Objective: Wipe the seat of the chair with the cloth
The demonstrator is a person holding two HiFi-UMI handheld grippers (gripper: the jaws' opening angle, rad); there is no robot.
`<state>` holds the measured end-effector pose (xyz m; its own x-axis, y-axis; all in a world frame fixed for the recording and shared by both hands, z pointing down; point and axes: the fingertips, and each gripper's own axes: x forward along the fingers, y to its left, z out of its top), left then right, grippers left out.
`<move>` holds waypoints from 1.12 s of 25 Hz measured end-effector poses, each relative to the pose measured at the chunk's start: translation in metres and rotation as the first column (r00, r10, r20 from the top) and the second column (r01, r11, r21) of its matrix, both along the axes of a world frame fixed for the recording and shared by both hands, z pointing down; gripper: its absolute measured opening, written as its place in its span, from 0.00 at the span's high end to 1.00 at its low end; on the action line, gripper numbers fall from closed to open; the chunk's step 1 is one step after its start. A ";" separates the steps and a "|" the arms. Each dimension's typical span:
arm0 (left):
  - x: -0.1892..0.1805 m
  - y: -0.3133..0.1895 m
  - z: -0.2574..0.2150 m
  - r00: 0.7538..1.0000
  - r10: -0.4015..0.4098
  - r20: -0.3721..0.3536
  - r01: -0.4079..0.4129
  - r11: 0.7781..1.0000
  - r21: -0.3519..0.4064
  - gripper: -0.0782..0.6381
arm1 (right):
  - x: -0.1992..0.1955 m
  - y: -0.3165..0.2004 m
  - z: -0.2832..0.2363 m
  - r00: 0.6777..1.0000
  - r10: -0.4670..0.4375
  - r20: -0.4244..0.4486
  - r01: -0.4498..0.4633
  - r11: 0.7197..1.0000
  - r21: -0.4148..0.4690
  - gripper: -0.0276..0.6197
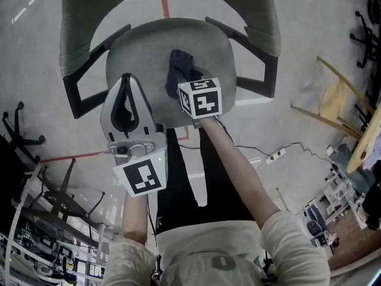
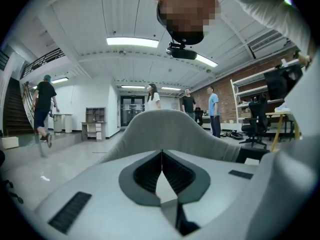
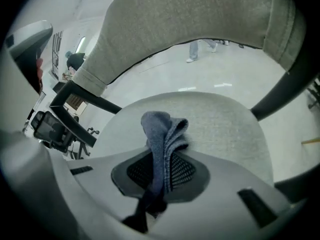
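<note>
The fingers [image 3: 182, 170] of the right gripper [image 3: 161, 165] are pinched shut on a blue-grey cloth [image 3: 162, 131]. The cloth is gripped between the ribbed pads, and a folded bunch of it sticks out past the fingertips. Just beyond those fingertips lies the light grey seat [image 3: 227, 126] of the office chair. I cannot tell whether the cloth touches it. Farther ahead of the fingers rises the chair's backrest [image 3: 200, 14], with a black armrest [image 3: 80, 99] to their left.

The fingers [image 2: 176, 174] of the left gripper [image 2: 161, 153] are closed, their tips meeting with nothing between them. Ahead of them the backrest shows as a pale curve, and past it several people [image 2: 213, 111] stand in a bright hall.

From the head view, the left gripper hangs over the seat's near left edge, beside the right gripper and apart from the cloth.
</note>
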<state>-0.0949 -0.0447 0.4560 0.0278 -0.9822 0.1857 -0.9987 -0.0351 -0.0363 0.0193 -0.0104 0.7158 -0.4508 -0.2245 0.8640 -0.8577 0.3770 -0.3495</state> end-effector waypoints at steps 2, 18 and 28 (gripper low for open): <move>0.018 -0.003 0.003 0.999 0.037 -0.007 -0.037 0.999 -0.004 0.87 | 0.020 -0.003 0.000 0.999 -0.010 -0.048 0.011 0.999 0.033 0.87; 0.071 -0.008 0.014 0.992 0.127 0.003 -0.127 0.991 -0.042 0.87 | 0.129 -0.018 -0.006 0.953 0.129 -0.272 -0.099 0.988 0.121 0.87; 0.053 0.001 0.017 0.996 0.086 -0.002 -0.086 0.995 -0.048 0.87 | 0.150 -0.023 -0.008 0.857 0.195 -0.478 -0.133 0.978 0.161 0.87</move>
